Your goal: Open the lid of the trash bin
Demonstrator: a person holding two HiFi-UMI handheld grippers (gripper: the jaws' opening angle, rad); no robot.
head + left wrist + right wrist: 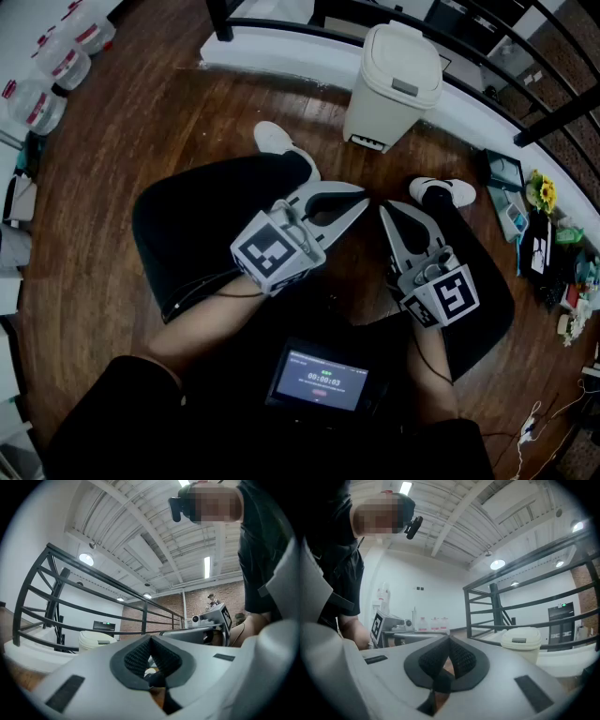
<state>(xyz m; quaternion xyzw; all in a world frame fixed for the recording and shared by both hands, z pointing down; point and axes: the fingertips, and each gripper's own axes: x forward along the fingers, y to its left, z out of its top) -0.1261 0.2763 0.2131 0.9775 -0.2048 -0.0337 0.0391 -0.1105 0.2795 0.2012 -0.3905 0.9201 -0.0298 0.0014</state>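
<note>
Trash bin (392,86) stands on the wooden floor (141,122) with its lid down, well apart from both grippers. Left gripper (360,200) and right gripper (386,209) hover over the person's lap, fingers (93,667) pressed together and holding nothing.

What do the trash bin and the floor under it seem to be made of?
Trash bin: probably plastic, cream, smooth with slight sheen; its rounded moulded lid and body suggest so.
Floor: wood planks or wood-look laminate, dark brown, somewhat glossy; grain streaks and plank seams show, but which one I cannot tell.
</note>
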